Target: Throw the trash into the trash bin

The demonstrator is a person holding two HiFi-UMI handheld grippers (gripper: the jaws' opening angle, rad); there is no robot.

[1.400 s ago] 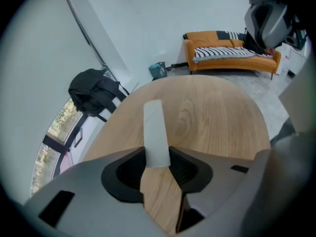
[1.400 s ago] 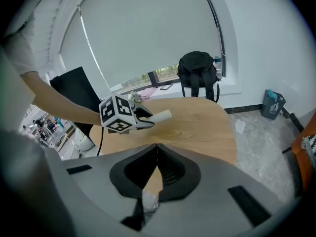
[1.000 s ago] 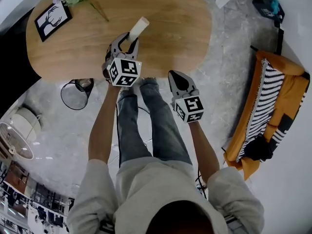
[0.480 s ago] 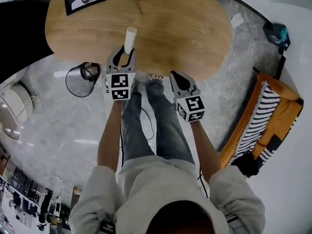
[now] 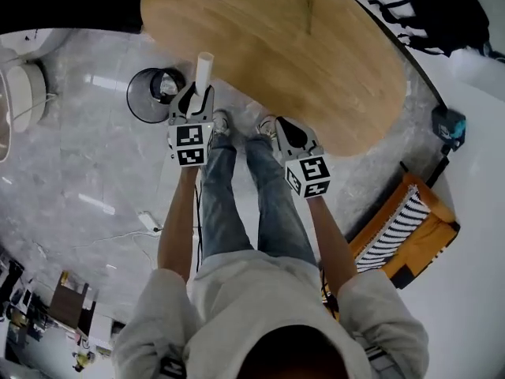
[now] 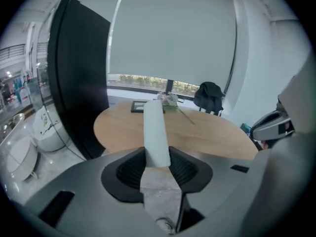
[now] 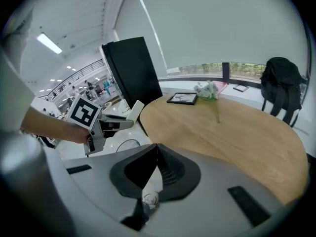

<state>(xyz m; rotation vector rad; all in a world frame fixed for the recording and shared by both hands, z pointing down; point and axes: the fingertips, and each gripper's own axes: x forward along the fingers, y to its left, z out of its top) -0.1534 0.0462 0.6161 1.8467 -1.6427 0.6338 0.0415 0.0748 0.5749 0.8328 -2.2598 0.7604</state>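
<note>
Two tongs in view. Left tongs (image 5: 200,97): jaws partly closed, pads clamped on the near end of a white roll (image 5: 204,68). The roll juts past the tips toward twelve o'clock, and its far end shows against the rim of the bench (image 5: 331,85). Right tongs (image 5: 286,129): jaws brought fully together with nothing between them, held at four o'clock of the left tongs and apart from them. Bin (image 5: 136,107): round, standing on the floor (image 5: 95,156) at nine o'clock of the left tongs, just beside them in the head view and close to the bench edge. The roll is not in the bin. At its far side the bench carries a framed picture (image 7: 182,98) and a flower sprig (image 7: 208,90).
</note>
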